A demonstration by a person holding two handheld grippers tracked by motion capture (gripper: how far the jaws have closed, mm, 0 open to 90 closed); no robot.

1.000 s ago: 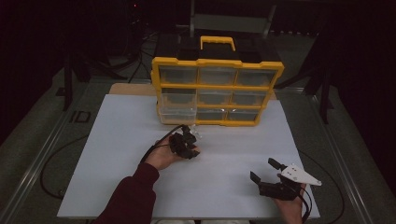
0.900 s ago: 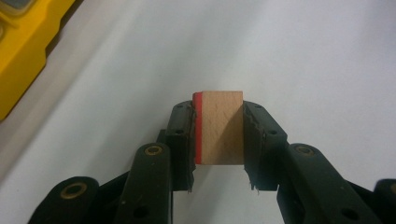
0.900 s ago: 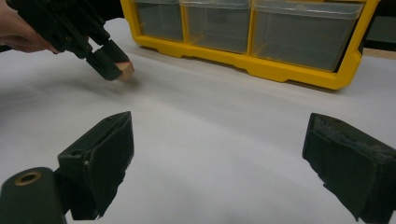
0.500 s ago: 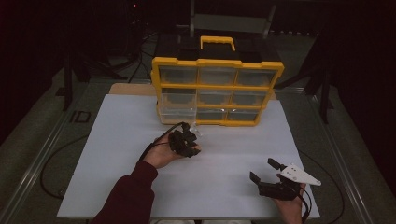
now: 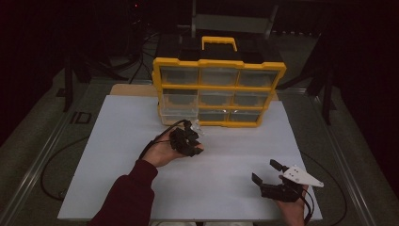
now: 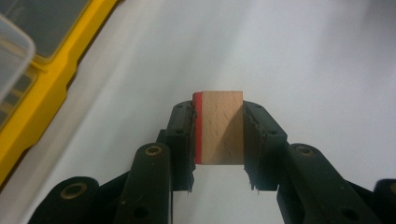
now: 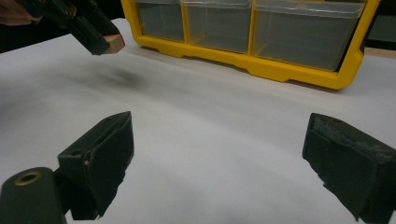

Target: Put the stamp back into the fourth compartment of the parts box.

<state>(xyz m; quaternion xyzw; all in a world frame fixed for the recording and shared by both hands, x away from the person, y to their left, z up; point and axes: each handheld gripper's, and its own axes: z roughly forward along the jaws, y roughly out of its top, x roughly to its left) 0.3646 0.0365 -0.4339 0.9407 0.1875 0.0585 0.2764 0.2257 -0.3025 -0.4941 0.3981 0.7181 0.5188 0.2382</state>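
Note:
My left gripper is shut on a small wooden block with a red face on one side. It hangs above the white table, just in front of the yellow drawer organizer. The right gripper view shows that same left gripper lifted off the surface with the block at its tip and a shadow beneath. My right gripper rests near the table's front right corner, its jaws wide open with nothing between them.
The organizer has clear plastic drawers in rows and a yellow handle on top; its lower left drawer stands pulled out. The white board lies on a grey table with cables at the left.
My left gripper has risen a little with the block, nearer the organizer's front. The right gripper has stayed where it was.

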